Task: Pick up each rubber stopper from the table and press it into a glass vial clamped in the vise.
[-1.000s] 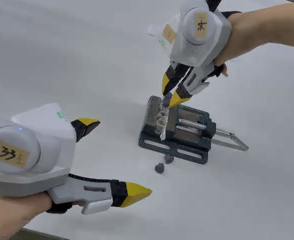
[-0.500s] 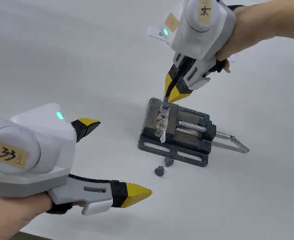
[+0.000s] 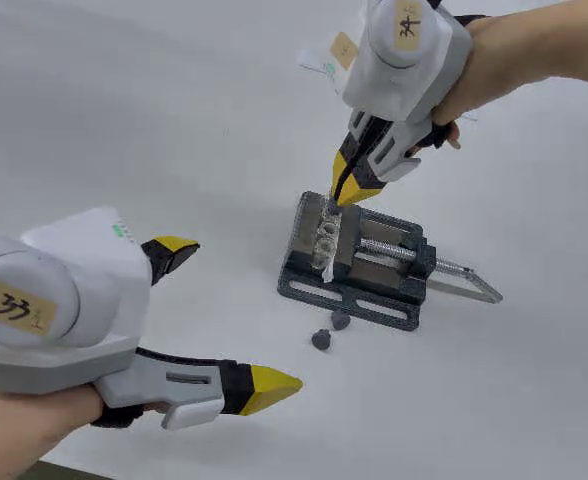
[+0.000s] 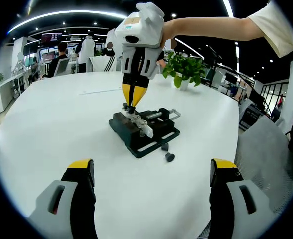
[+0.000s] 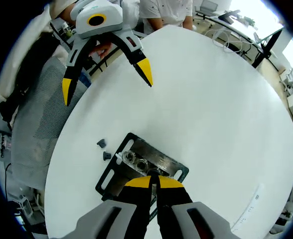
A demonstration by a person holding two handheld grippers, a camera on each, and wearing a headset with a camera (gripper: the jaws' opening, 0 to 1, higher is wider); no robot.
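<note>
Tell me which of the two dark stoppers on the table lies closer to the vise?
The stopper right beside the vise; the other stopper lies farther out.

left gripper (image 3: 229, 315): white-grey moulded shell, black jaws tipped yellow, pale jaw bases each with a grey slot. tan sticker (image 3: 19, 305) on the round back end, handwritten "33". small green mark on top of the shell.
right gripper (image 3: 346, 193): same shell, same yellow-tipped black jaws. two tan stickers (image 3: 406, 22), handwritten digits on one, not legible.
white short sleeve (image 4: 278, 25) on the right arm.
</note>
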